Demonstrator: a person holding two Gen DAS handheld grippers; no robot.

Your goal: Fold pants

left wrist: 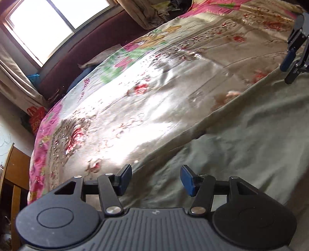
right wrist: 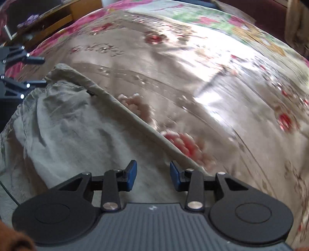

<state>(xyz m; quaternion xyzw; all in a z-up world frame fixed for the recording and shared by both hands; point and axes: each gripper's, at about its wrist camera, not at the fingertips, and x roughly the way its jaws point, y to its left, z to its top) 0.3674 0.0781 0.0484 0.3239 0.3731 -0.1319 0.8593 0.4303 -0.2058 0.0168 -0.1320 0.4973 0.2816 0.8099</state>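
Grey-green pants (left wrist: 241,139) lie spread on a shiny floral bedspread (left wrist: 135,96). In the right wrist view the pants (right wrist: 73,131) fill the lower left, their edge running diagonally. My left gripper (left wrist: 156,180) is open and empty, hovering over the pants' edge near the bedspread. My right gripper (right wrist: 153,174) is open and empty, just above the pants near their long edge. The right gripper also shows at the far right of the left wrist view (left wrist: 295,58). The left gripper shows at the left edge of the right wrist view (right wrist: 34,71).
A dark red headboard (left wrist: 81,56) and a window (left wrist: 48,25) stand behind the bed. Wooden furniture (left wrist: 13,173) stands at the bed's left side. A pillow or folded bedding (left wrist: 141,11) lies at the bed's head. The bedspread (right wrist: 212,86) covers the far side.
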